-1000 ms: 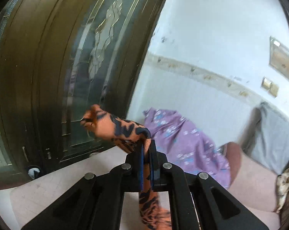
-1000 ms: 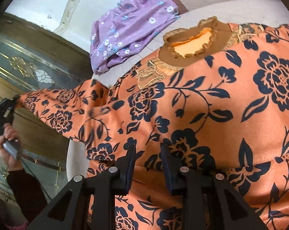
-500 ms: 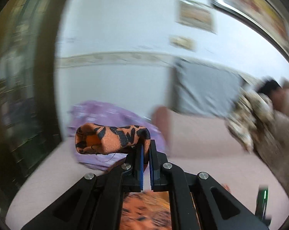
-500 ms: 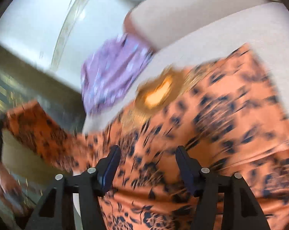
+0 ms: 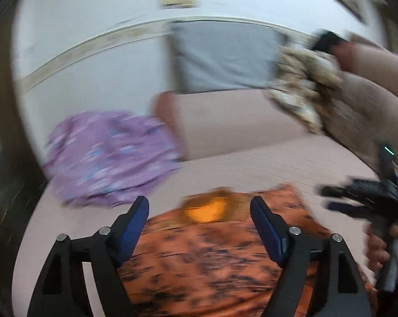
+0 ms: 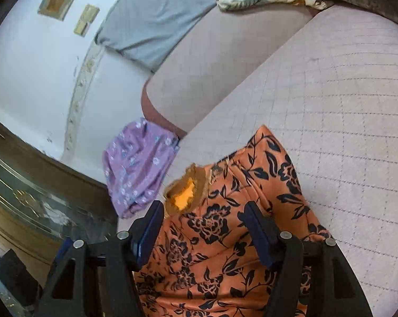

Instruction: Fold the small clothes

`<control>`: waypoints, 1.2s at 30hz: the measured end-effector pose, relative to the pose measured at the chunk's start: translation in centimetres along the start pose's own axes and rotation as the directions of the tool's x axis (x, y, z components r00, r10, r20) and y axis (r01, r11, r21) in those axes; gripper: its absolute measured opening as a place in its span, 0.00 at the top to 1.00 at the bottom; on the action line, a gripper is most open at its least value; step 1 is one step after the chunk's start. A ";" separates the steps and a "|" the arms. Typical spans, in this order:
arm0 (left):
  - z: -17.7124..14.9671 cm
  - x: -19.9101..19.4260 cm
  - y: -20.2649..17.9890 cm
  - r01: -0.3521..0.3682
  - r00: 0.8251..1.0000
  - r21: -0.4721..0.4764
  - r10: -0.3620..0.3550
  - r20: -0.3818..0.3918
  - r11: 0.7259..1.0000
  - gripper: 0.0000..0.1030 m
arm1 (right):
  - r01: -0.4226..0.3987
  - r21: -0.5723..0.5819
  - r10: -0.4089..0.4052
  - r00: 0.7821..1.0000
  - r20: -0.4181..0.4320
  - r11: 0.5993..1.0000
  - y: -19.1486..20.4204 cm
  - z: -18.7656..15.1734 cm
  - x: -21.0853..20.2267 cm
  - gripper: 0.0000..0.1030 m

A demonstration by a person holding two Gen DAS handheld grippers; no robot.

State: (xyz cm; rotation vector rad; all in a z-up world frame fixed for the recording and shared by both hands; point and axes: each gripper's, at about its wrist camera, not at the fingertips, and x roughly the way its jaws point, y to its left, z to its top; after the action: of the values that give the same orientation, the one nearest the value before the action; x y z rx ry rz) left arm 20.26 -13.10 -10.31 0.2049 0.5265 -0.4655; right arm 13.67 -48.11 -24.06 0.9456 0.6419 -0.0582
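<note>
The orange top w/ black flower print and a gold-trimmed neck lies flat on the pale pink quilted sofa seat, filling the lower centre of both views, neck opening toward the sofa back. In the right wrist view it reads as a narrow strip, so the sleeve side looks already folded in, though I can't see the layers for sure. Left gripper: jaws opening, wide apart, nothing between them, cloth only below; this view is heavily blurred. Right gripper: jaws opening too, nothing pinched, hanging over the chest of the top just below the neck; it also shows at right edge of the left view. Step in hand, as I judge it: release done, next is re-gripping for the following fold. To do it well: pick both pts at matching height on the top, e.g. hem corners at bottom of frame, pinch all layers not just the upper one, lift low and bring hem toward the neck evenly so edges line up. Keep clear of the crumpled purple flowered garment, lying left of the neck, near but apart, so it isn't dragged in.
</note>
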 end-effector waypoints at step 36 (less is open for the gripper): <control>-14.4 8.8 9.1 -0.357 0.843 0.126 0.377 -0.384 0.926 0.23 | 0.448 -0.317 -0.484 0.874 -0.043 0.836 0.3 -3.8 6.0 0.91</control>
State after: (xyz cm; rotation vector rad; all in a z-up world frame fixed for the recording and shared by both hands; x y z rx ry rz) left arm 25.04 -4.05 -26.50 0.4480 0.8606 -0.0538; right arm 16.80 -43.70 -28.60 0.4836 0.9591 -0.3341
